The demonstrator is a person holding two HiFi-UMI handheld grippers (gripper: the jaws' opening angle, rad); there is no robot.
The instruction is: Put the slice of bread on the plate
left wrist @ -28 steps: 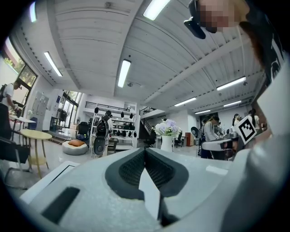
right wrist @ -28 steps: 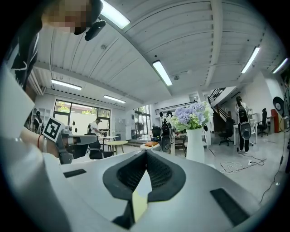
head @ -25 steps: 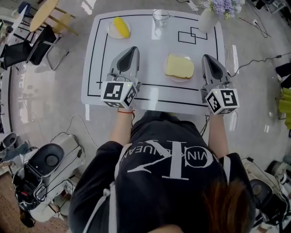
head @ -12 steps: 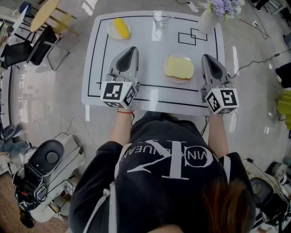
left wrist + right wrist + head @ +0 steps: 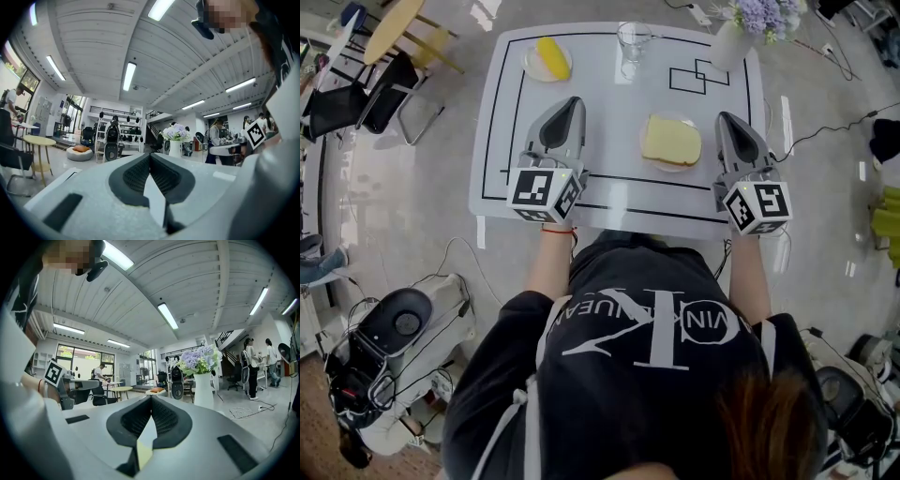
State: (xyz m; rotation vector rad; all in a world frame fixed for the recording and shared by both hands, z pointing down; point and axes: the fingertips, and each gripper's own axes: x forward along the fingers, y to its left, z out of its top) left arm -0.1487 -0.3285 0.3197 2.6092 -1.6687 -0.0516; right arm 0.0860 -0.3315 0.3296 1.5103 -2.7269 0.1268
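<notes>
**Ana:** Bread (image 5: 671,139) first. Where is it?

**Ben:** Flat on the plate (image 5: 673,166), on the white counter (image 5: 609,103), between the two tools.

**Ana:** And the left tool (image 5: 571,103)?

**Ben:** Held level, left of the plate and apart from it. Its jaws are pressed together with nothing between them.

**Ana:** The right tool (image 5: 727,119)?

**Ben:** Just beside the plate's right edge, level, jaws closed tight and empty.

**Ana:** Farther back?

**Ben:** A yellow item (image 5: 549,56) on a small dish (image 5: 528,62), a glass (image 5: 630,39), and a vase (image 5: 727,42) of flowers.
</notes>
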